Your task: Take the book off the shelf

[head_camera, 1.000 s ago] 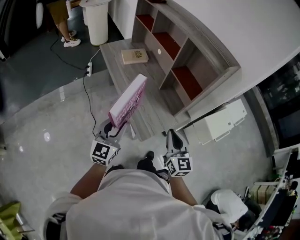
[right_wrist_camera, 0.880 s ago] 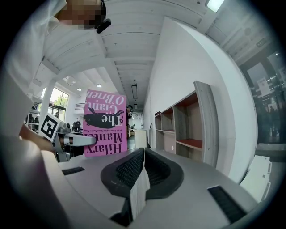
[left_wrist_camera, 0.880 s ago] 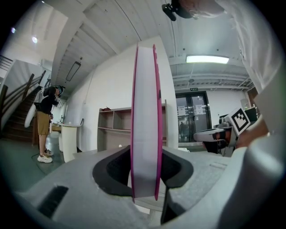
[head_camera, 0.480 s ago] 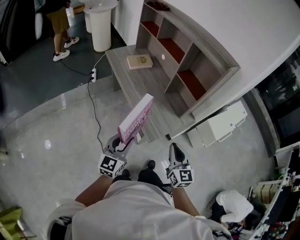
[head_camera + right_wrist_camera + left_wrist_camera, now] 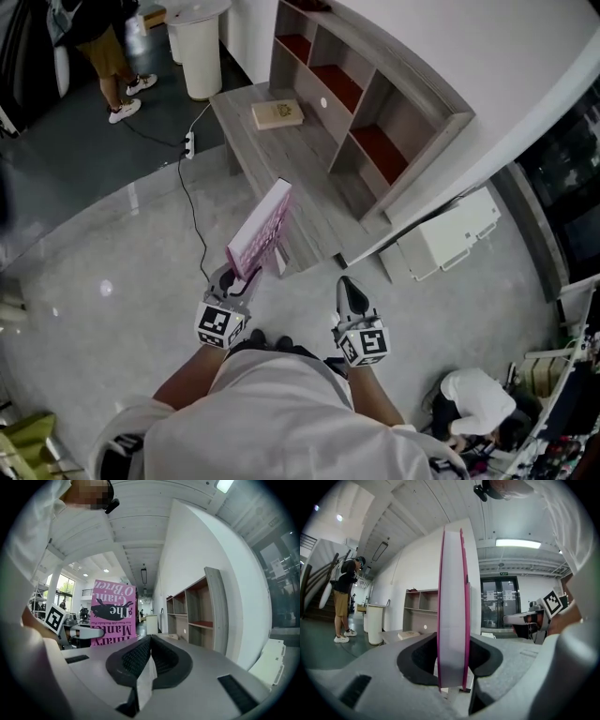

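Grey polished floor lay below both grippers, with the shelf [image 5: 412, 141] ahead and to the right of them and a low counter [image 5: 272, 159] at its foot. My left gripper [image 5: 239, 274] clamped the book [image 5: 261, 230] at its near end, with one jaw pressed on each cover. The book was clear of the shelf, and its long axis ran forward and up from the left gripper. It was a thin pink paperback, with its white page edges facing that gripper. My right gripper [image 5: 345, 284] was closed on nothing, just right of the book.
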Available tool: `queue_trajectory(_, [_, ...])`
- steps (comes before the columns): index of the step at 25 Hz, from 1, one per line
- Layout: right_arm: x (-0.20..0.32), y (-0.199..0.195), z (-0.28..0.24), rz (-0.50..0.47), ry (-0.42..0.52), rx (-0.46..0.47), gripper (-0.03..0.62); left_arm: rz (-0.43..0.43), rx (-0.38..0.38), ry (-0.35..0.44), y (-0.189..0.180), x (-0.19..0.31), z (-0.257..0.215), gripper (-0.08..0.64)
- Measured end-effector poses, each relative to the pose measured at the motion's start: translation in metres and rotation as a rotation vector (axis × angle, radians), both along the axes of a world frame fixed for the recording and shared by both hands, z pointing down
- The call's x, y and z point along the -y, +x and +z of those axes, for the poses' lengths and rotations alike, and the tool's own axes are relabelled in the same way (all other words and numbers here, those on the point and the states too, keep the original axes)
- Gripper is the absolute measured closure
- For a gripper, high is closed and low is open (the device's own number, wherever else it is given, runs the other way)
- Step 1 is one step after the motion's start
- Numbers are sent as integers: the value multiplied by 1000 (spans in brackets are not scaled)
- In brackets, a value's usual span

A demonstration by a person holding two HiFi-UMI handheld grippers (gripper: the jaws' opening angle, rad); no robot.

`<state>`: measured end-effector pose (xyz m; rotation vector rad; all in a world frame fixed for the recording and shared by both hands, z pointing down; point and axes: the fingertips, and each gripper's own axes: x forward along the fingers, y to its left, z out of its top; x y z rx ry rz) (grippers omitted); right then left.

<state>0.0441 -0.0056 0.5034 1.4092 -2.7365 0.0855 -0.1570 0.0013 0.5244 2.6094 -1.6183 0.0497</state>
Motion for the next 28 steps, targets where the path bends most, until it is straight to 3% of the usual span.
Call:
queue_trajectory(8, [11, 39, 18, 26, -46, 2, 577, 5, 17, -23, 30, 6, 10, 413])
queue_trajectory(28, [22, 50, 28, -82, -53, 3, 577, -50, -57, -38, 43, 4, 12, 413])
